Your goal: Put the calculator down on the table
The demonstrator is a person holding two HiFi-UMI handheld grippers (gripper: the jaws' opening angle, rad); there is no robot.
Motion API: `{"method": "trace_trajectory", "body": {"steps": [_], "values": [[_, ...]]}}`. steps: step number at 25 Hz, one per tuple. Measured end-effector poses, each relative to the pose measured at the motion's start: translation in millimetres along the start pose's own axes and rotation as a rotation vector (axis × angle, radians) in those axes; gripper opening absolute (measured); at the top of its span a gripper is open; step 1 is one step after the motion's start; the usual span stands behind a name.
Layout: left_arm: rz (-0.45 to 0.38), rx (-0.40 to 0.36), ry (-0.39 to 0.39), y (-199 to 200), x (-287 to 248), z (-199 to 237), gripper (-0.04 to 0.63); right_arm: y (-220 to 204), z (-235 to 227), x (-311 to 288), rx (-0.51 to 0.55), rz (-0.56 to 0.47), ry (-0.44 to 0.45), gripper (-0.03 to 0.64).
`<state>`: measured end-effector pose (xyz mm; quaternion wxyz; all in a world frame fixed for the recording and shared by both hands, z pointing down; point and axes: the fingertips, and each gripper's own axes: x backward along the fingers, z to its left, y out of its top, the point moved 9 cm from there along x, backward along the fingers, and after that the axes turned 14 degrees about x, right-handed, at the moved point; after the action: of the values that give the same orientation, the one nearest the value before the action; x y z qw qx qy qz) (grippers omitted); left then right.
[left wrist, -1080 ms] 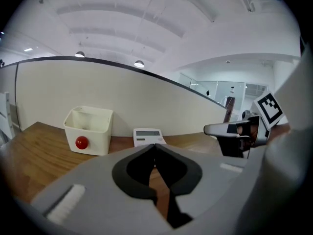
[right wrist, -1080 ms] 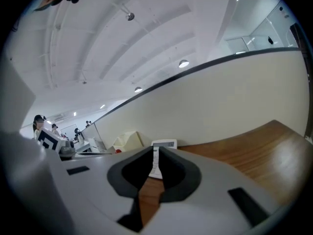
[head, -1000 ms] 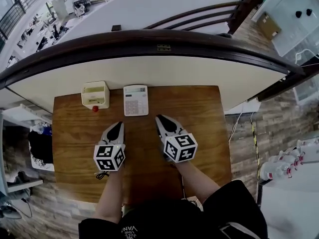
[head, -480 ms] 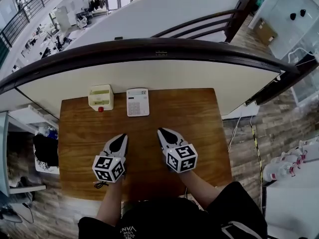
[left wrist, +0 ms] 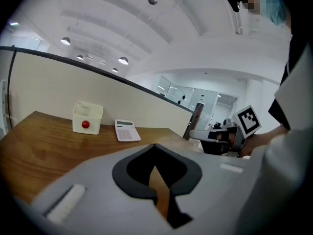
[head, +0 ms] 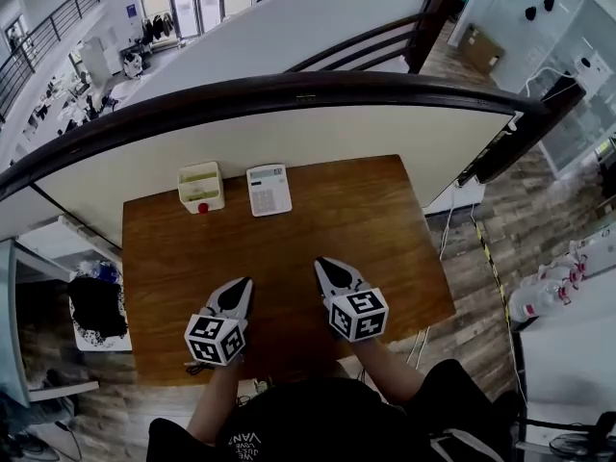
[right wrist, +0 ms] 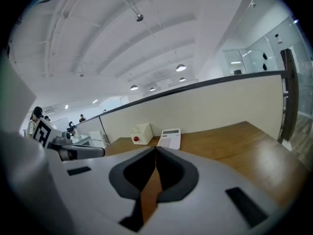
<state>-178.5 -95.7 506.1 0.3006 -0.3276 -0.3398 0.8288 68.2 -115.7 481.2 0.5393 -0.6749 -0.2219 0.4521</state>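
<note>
1. Both grippers have drawn back from the calculator [head: 269, 190] toward the near edge of the table [head: 375, 229] since a second ago.
2. Left gripper [head: 244, 283]: jaws pressed together, nothing between them.
3. Right gripper [head: 323, 263]: jaws together too, empty.
4. The calculator lies flat at the far edge, just beside a cream box [head: 200, 187], well apart from both grippers.

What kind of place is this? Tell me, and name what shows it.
Probably an open-plan office. A wooden table holds a calculator and a small white box, a cream partition with a dark rail stands behind it, and crowded desks show beyond it.
</note>
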Motion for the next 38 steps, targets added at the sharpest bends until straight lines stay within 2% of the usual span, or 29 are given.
{"method": "trace_trajectory", "body": {"steps": [13, 22, 38], "values": [[0.067, -0.056, -0.096, -22, 68, 3, 0.012, -21, 86, 49, -0.013, 0.022, -0.065, 0.015], [0.091, -0.072, -0.135, -40, 106, 12, 0.012, -33, 126, 66, -0.027, 0.016, -0.121, 0.015], [0.109, -0.063, -0.170, -68, 149, 16, 0.012, -46, 176, 87, -0.022, 0.033, -0.156, 0.012]]}}
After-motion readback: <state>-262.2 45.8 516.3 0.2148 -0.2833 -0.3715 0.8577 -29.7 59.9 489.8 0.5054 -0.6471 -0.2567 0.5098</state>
